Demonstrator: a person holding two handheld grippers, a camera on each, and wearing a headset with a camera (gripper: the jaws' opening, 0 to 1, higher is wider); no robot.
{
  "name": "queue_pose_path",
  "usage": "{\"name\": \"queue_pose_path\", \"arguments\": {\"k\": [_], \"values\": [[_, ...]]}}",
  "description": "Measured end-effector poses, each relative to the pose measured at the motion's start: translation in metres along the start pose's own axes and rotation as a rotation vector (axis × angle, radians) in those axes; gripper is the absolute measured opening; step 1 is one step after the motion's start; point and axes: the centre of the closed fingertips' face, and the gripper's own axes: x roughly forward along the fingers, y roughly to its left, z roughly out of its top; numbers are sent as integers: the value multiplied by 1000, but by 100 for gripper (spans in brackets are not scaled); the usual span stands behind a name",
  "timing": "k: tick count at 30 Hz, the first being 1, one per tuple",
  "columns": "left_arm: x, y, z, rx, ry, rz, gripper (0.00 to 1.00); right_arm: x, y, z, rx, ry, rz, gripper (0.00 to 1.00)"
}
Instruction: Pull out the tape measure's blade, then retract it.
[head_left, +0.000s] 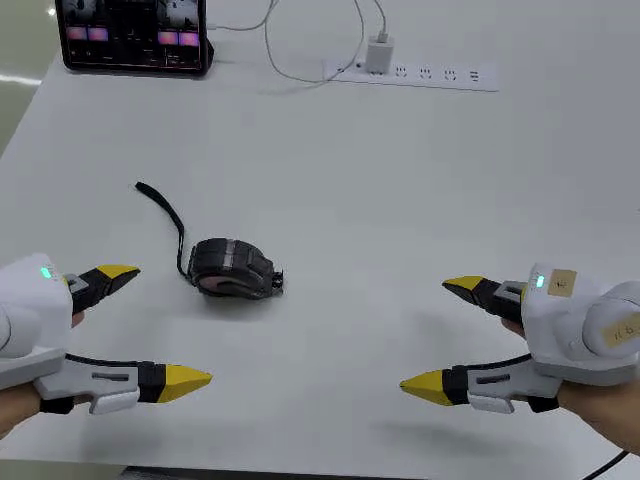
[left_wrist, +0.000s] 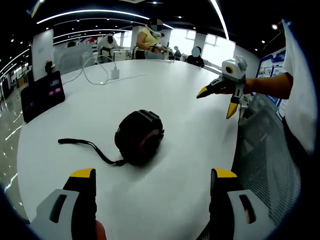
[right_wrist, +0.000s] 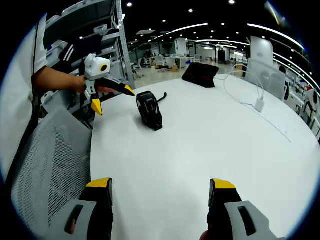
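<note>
A black tape measure (head_left: 234, 268) lies on the white table (head_left: 400, 200), its black wrist strap (head_left: 165, 212) trailing back left; the blade is not drawn out. My left gripper (head_left: 160, 325) is open to the left of the tape measure (left_wrist: 140, 136), apart from it. My right gripper (head_left: 445, 335) is open at the right, well away from the tape measure (right_wrist: 150, 109). The right gripper (left_wrist: 217, 100) shows across the table in the left gripper view, and the left gripper (right_wrist: 112, 97) shows in the right gripper view beside the tape.
A dark tablet (head_left: 135, 35) stands at the back left. A white power strip (head_left: 410, 72) with a charger and cable lies at the back. A grey mesh chair (right_wrist: 45, 165) sits at the table's near edge.
</note>
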Motion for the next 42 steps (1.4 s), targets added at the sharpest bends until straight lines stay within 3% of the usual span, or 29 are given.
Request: {"name": "queue_pose_path", "arguments": {"k": [14,24,28,42], "values": [[7,8,1,58,47,-20,93,8,-9,3,-54,34,5,78],[13,16,2,122,75,-30,91,19,-10,8,-93,55,36,77],[17,21,3,172,96,-31,86,23,-10,11,-113,65,50,74],[32,28,11,243,140,-79,76,38,-11,16,-149,86,82,73]]}}
